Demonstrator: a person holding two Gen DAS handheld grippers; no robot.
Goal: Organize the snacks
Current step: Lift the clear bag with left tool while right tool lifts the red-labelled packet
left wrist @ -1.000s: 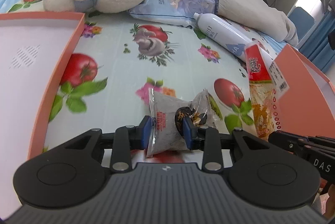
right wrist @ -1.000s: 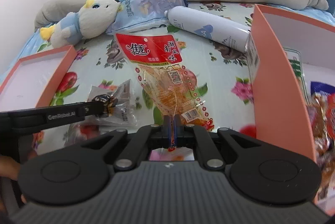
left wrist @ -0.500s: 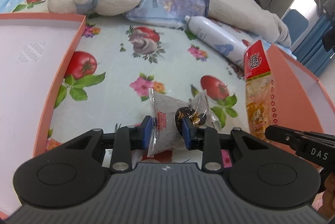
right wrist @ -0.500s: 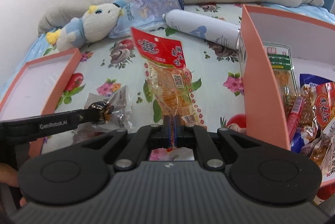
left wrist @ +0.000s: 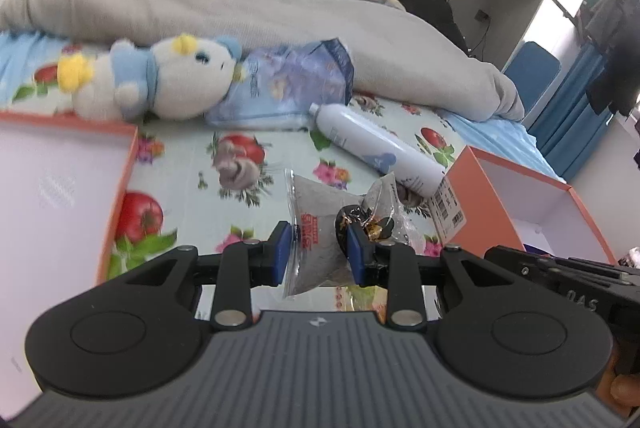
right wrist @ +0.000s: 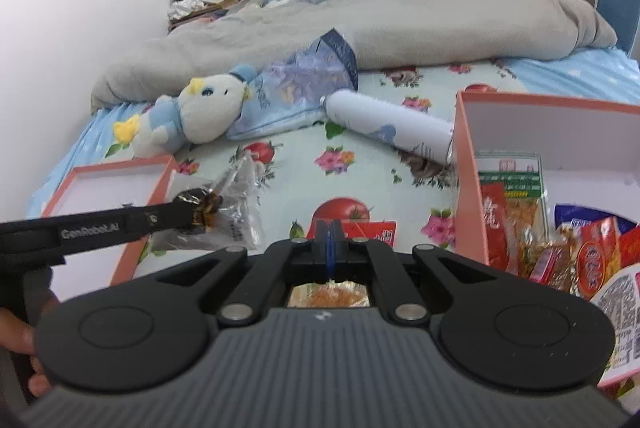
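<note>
Both grippers now sit higher above the bed point(left wrist: 192, 164) than a second ago; more headboard and wall show in both wrist views.

Left gripper point(left wrist: 318, 254): the clear plastic snack packet with dark contents point(left wrist: 320, 224), earlier low over the floral sheet, now hangs clear of it, and the sheet pattern beneath looks smaller.

Right gripper point(right wrist: 328, 248): the long red-topped packet of orange snack strips point(right wrist: 372, 230), earlier stretched out ahead of the fingers, now hangs down behind the gripper body; only its red end and an orange patch show.

More of the orange cardboard box filled with snacks point(right wrist: 466, 168) has come into the right wrist view.
</note>
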